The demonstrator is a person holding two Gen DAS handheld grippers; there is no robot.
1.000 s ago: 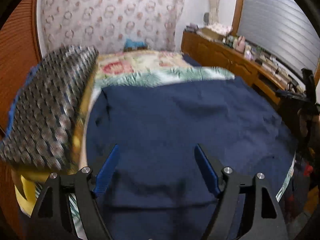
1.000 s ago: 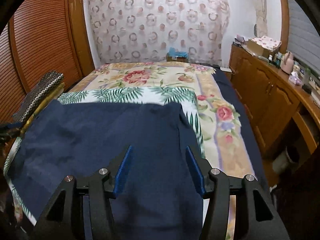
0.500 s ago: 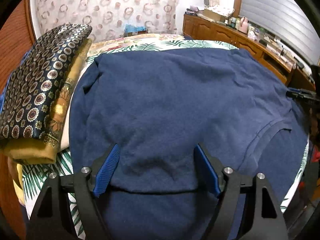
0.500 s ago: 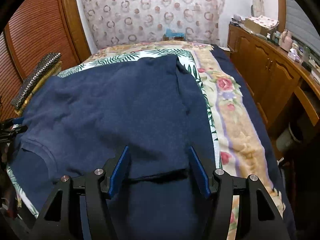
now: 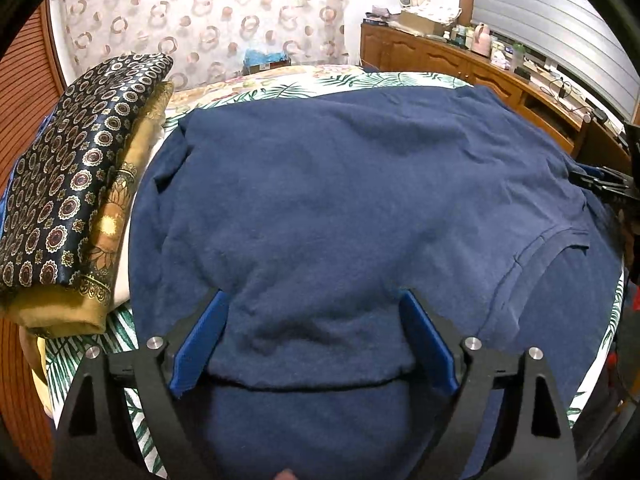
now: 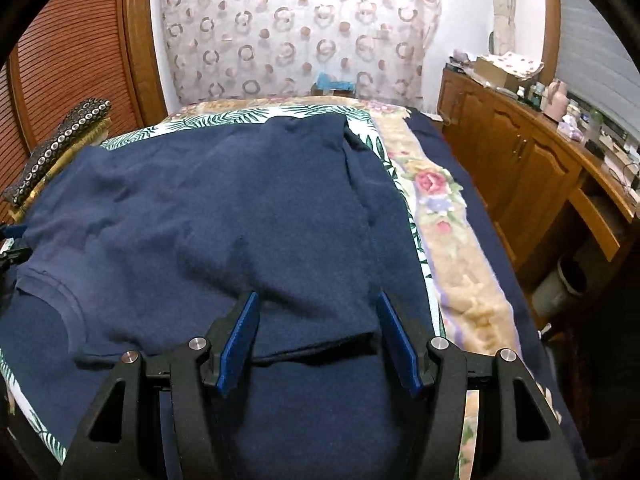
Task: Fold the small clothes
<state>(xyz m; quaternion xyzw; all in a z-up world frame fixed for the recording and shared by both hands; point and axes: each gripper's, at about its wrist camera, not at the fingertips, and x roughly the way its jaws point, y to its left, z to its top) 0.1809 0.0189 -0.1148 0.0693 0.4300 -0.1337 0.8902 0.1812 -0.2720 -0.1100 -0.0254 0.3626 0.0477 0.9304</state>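
Observation:
A navy blue T-shirt (image 5: 340,200) lies on the bed, its far part folded toward me so a hem edge (image 5: 304,384) runs across the near cloth. Its neckline (image 5: 540,248) is at the right. My left gripper (image 5: 314,344) is open, its blue pads either side of the folded edge, low over the cloth. In the right wrist view the same shirt (image 6: 200,216) fills the left and middle. My right gripper (image 6: 318,340) is open over the folded edge (image 6: 320,346) near the shirt's right side. Neither holds cloth.
A stack of folded patterned cloths (image 5: 76,200) sits at the bed's left edge and also shows in the right wrist view (image 6: 56,148). The floral bedspread (image 6: 440,216) lies bare at the right. A wooden sideboard (image 6: 532,176) with clutter lines the right wall.
Both grippers have come down and closer to the shirt. The far part of the shirt now lies folded toward me, with the neckline showing.

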